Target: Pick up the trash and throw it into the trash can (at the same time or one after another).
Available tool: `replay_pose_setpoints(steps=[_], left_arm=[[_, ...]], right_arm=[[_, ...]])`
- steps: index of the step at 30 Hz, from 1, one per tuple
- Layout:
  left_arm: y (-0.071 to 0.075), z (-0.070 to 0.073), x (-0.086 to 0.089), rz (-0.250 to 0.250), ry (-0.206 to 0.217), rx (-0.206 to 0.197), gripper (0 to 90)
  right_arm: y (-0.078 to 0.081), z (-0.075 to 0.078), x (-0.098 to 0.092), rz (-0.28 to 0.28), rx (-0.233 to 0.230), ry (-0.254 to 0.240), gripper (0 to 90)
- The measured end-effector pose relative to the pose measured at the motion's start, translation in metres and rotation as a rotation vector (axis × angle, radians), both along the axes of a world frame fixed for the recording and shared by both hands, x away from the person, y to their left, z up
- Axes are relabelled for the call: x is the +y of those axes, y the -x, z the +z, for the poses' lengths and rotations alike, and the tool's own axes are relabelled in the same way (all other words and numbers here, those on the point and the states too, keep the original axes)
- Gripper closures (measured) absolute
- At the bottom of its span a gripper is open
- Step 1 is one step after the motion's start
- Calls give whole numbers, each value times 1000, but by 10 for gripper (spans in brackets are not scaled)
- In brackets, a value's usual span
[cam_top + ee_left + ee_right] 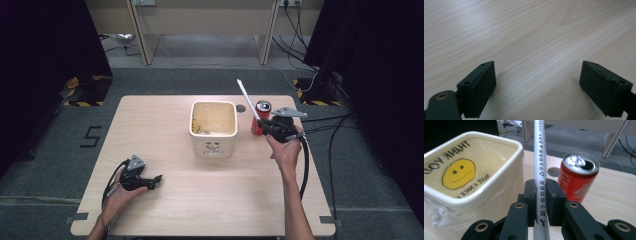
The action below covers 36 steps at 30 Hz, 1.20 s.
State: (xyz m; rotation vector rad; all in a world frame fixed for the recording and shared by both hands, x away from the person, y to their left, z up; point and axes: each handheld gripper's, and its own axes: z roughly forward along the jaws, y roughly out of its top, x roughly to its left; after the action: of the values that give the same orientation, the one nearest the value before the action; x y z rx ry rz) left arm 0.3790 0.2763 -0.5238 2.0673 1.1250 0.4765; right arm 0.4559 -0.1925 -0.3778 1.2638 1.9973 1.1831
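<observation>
Straw [540, 182] is the main thing here, a long white wrapped one with printed text down its side, pinched between the jaws of the right gripper [540, 195], which are pressed together on it. In the high view the right gripper [276, 128] sits just to the right of the cream bin [214, 146], and the straw [248, 99] sticks out from it up and away, slanting over toward the far right corner of the bin. Red soda can [261, 118] stands right of the bin too, just behind the gripper, upright with its tab hole open; the right gripper view shows the can [577, 180] beside the straw but not touching it. The bin [471, 180] has a clear liner and a yellow smiley with "THANK YOU" and "HAVE A NICE" lettering on the side.

Left gripper [150, 182] is well away from the bin, down toward the near left part of the wooden table [165, 110], held low in the person's left hand [120, 196]. Its own view shows the jaws of the left gripper [537, 82] spread wide apart with bare wood between them
</observation>
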Motion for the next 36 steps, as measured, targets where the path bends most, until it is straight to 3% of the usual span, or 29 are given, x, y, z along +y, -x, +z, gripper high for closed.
replay_pose_setpoints(steps=[14, 22, 36], left_arm=[[0, 0, 0, -3, -1, 2, 129], [0, 0, 0, 0, 1, 0, 128], [0, 0, 0, 1, 3, 0, 128]], right_arm=[[-12, 27, 30, 69, -35, -25, 797], [-20, 40, 50, 106, -42, -12, 797], [-38, 42, 81, 155, -33, -13, 796]])
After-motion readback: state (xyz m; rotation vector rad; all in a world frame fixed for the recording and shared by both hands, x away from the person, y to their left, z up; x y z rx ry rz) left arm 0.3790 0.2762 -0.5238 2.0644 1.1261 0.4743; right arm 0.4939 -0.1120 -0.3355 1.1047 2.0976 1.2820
